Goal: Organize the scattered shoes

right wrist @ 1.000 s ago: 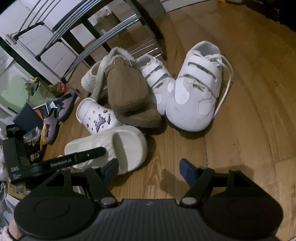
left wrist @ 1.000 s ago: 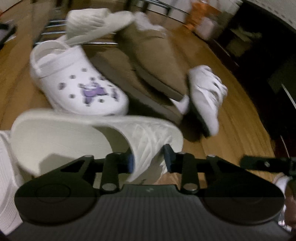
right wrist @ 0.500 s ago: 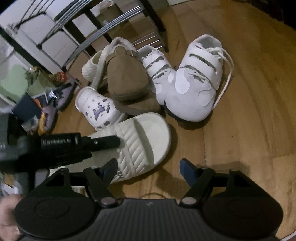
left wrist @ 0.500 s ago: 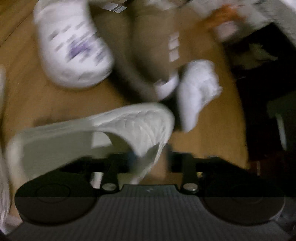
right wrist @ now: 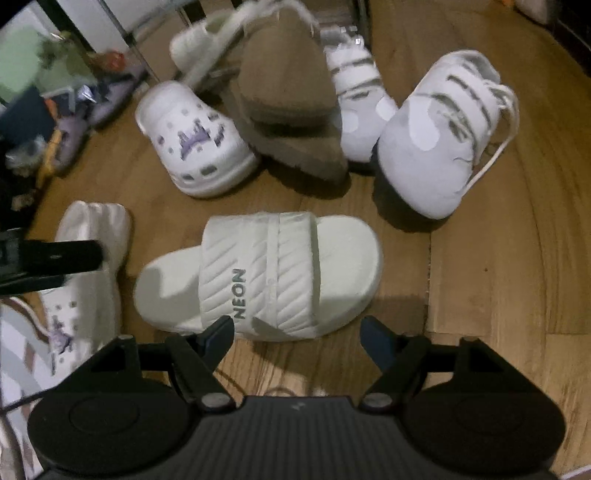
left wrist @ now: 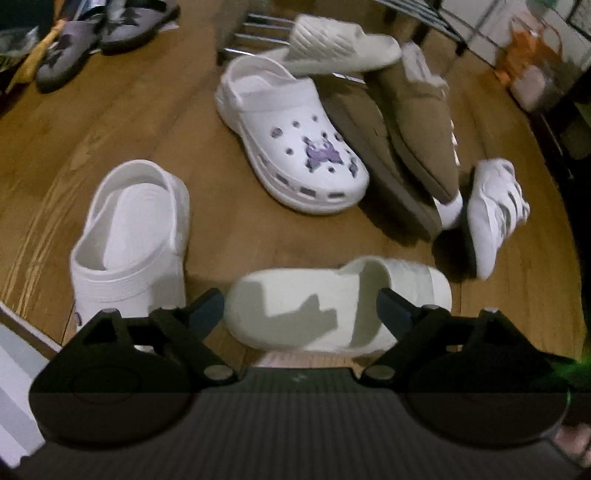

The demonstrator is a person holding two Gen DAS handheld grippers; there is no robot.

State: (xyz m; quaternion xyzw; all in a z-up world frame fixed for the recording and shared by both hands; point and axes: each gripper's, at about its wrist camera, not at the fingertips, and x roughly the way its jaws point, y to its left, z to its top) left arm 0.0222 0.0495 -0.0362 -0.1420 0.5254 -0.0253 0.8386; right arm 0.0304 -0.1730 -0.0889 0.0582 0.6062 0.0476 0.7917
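A cream quilted slide [right wrist: 277,269] lies flat on the wood floor, strap up. My left gripper [left wrist: 301,310] hangs over its heel end with jaws opening wide; the slide [left wrist: 332,306] shows between the tips, untouched. My right gripper [right wrist: 299,334] stands open just short of the slide's near edge, holding nothing. A plain white clog [left wrist: 129,229] sits left of the slide. Behind are a white clog with a purple charm [left wrist: 295,147], two tan slippers [left wrist: 417,125], white strap sneakers [right wrist: 436,129] and the second cream slide [left wrist: 332,44].
A metal shoe rack [left wrist: 258,33] stands behind the pile. Grey slippers [left wrist: 92,37] and clutter lie at the far left. One of the left gripper's fingers [right wrist: 55,254] reaches in over the plain clog [right wrist: 85,258]. Bare wood floor [right wrist: 498,277] stretches to the right.
The left gripper has let go of the cream slide, which now lies flat on the floor, and has opened wide and drawn back. The right gripper has moved closer to the slide, still open.
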